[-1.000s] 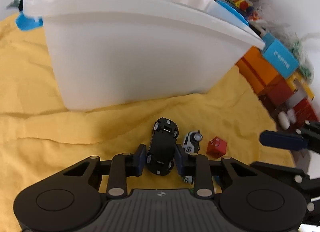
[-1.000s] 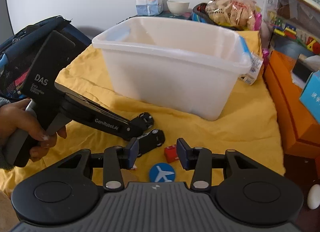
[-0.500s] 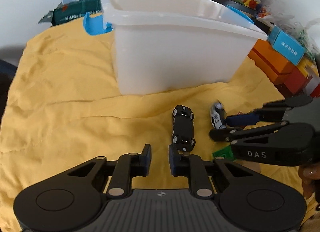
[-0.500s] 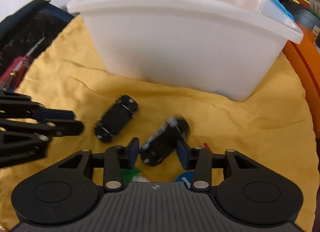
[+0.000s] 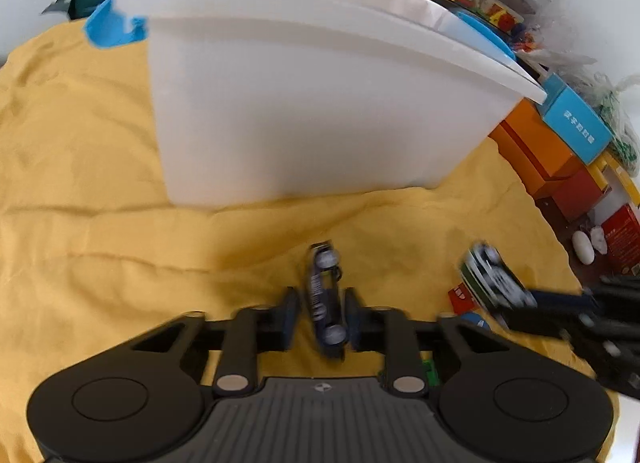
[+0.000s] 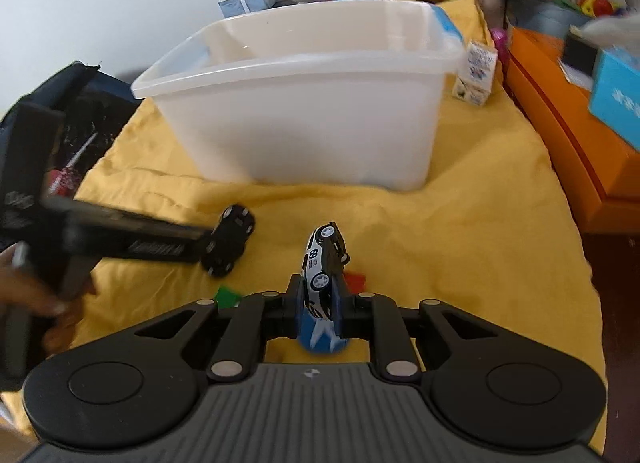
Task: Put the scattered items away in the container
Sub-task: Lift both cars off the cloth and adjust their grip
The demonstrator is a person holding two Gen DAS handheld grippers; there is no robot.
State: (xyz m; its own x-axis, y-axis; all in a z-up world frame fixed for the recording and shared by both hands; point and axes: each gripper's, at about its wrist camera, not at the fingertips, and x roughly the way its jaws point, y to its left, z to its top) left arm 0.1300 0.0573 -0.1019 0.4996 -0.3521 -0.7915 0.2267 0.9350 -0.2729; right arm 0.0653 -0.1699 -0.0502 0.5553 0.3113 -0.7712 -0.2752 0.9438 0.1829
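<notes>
white container (image 6: 304, 111) open-topped with its tall front wall ahead, bare yellow cloth (image 6: 460, 223) before it, orange boxes (image 6: 560, 135) crowding the right

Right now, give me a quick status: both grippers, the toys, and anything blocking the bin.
Left gripper shut on black toy car. Right gripper shut on black-and-white toy car. White bin straight ahead, open top, path unobstructed. Small pieces remain on yellow cloth.

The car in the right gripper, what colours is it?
The toy car is white and black, with dark number markings on its side. The right wrist view shows it best.
</notes>
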